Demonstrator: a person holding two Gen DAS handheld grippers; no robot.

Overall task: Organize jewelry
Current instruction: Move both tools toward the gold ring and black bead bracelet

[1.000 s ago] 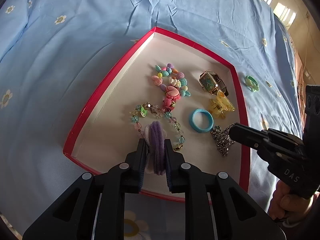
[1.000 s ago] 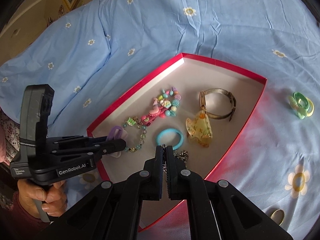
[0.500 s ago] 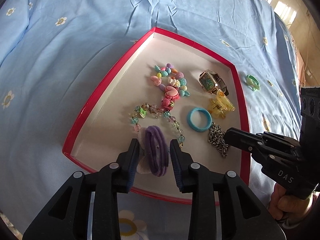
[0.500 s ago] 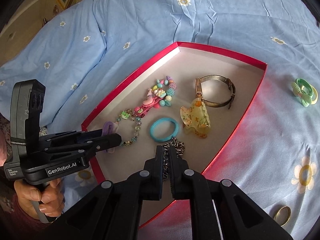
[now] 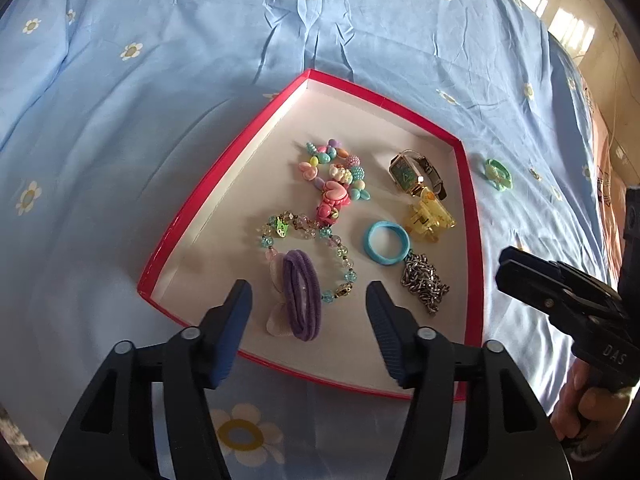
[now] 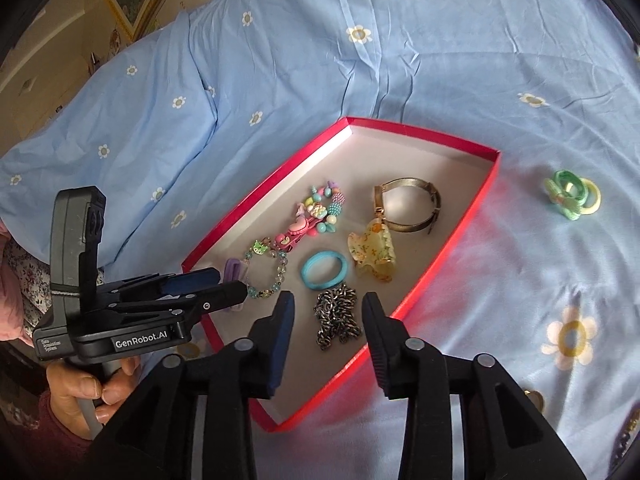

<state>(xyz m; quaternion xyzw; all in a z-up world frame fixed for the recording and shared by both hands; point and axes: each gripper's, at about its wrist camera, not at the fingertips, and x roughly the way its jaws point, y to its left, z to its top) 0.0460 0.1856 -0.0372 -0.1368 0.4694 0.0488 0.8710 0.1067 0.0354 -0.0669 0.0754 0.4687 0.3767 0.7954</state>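
A red box (image 5: 224, 168) (image 6: 452, 248) lies on the blue bedspread. In it lie a purple hair tie (image 5: 302, 296), a silver chain (image 5: 426, 280) (image 6: 336, 316), a blue ring band (image 5: 386, 242) (image 6: 324, 270), a yellow hair claw (image 5: 428, 216) (image 6: 372, 256), a watch (image 5: 412, 172) (image 6: 408, 208) and two bead bracelets (image 5: 332, 184) (image 6: 316, 212). My left gripper (image 5: 308, 300) is open just above the purple hair tie. My right gripper (image 6: 326, 308) is open just above the chain.
A green hair tie (image 5: 498, 174) (image 6: 570, 194) lies on the bedspread right of the box. A gold ring (image 6: 534, 400) lies near the right view's lower right edge. The bedspread (image 5: 160, 80) has creases and daisy prints.
Both grippers opened. The left let go of the purple hair tie and the right let go of the chain; both now lie in the box. Both grippers drew back slightly.
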